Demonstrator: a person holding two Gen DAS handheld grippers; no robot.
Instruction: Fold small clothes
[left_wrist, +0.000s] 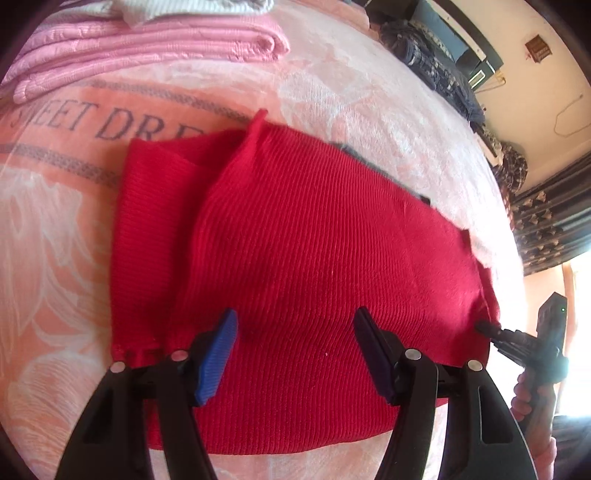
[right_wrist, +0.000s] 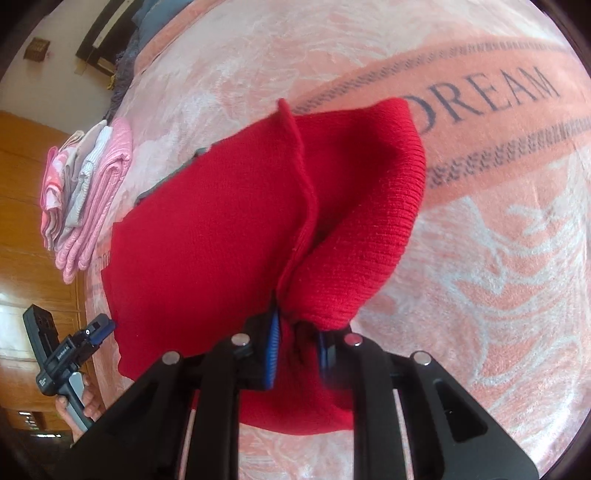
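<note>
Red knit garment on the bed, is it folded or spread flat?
Partly folded: the red knit garment has one layer overlapping another, its edge pinched in the right gripper.

red ribbed knit garment (left_wrist: 314, 240), partly folded, lying on bed

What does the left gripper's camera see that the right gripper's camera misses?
Only the left view shows its own open gripper hovering over the flat red knit garment, plus dark patterned bundles at the bed's far edge. Only the right view shows the right gripper clamped on a bunched red fold, plus a wooden wall. Both share the garment, peach blanket and pink folded stack.
</note>
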